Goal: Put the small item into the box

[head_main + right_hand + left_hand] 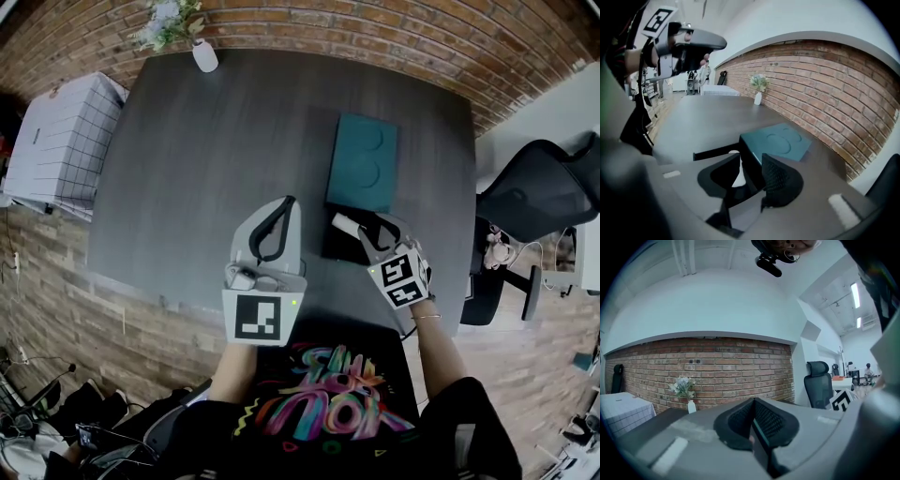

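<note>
A teal box lid (362, 161) lies on the dark table (206, 169), with the open black box base (336, 246) right at its near edge. My right gripper (361, 226) hovers over that base, jaws apart. A small white item (344, 223) sits at its fingertips. In the right gripper view the white item (736, 175) shows beside the left finger (723, 174), inside the black base (712, 152), with the teal lid (777, 140) just beyond. I see no pad pressing on it. My left gripper (289, 202) is raised to the left, shut and empty (752, 427).
A white vase with flowers (203, 53) stands at the table's far edge. A white checked unit (61, 139) is off the table's left side. A black office chair (542, 192) stands to the right. A brick wall (375, 28) runs behind.
</note>
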A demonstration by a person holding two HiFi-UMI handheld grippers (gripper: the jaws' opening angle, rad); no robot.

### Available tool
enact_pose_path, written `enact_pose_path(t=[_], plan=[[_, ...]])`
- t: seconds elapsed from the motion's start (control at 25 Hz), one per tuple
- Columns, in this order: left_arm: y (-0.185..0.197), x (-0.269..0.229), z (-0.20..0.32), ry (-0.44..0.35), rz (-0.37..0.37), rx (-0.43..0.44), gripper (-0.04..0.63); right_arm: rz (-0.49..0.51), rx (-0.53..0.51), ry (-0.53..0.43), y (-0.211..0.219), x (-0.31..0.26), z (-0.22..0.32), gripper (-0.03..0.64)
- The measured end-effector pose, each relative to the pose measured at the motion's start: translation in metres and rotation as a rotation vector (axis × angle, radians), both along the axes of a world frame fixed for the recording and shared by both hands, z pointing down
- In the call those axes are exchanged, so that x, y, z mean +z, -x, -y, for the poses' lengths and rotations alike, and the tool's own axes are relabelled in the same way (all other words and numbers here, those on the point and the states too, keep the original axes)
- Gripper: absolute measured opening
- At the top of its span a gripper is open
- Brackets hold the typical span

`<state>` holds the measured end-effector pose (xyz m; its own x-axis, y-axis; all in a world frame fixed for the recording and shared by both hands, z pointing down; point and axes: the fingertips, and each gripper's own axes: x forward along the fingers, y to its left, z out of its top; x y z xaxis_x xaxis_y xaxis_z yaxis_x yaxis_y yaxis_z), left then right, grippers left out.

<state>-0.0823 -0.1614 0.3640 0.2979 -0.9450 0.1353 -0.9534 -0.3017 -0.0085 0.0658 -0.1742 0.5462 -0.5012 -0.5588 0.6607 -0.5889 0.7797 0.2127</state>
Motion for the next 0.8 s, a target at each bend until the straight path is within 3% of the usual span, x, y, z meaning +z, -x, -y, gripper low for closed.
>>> enact_pose_path(t=[0.6,0.8], plan=[[-0.015,-0.032,0.003,-0.061,-0.004,0.056,0.002,0.424,0.221,-0.272,-0.031,-0.175,0.018,0.097],[-0.020,-0.034,0.005,-0.055,-0.007,0.071,0.002,0.467,0.244,-0.369,-0.039,-0.211,0.011,0.069]])
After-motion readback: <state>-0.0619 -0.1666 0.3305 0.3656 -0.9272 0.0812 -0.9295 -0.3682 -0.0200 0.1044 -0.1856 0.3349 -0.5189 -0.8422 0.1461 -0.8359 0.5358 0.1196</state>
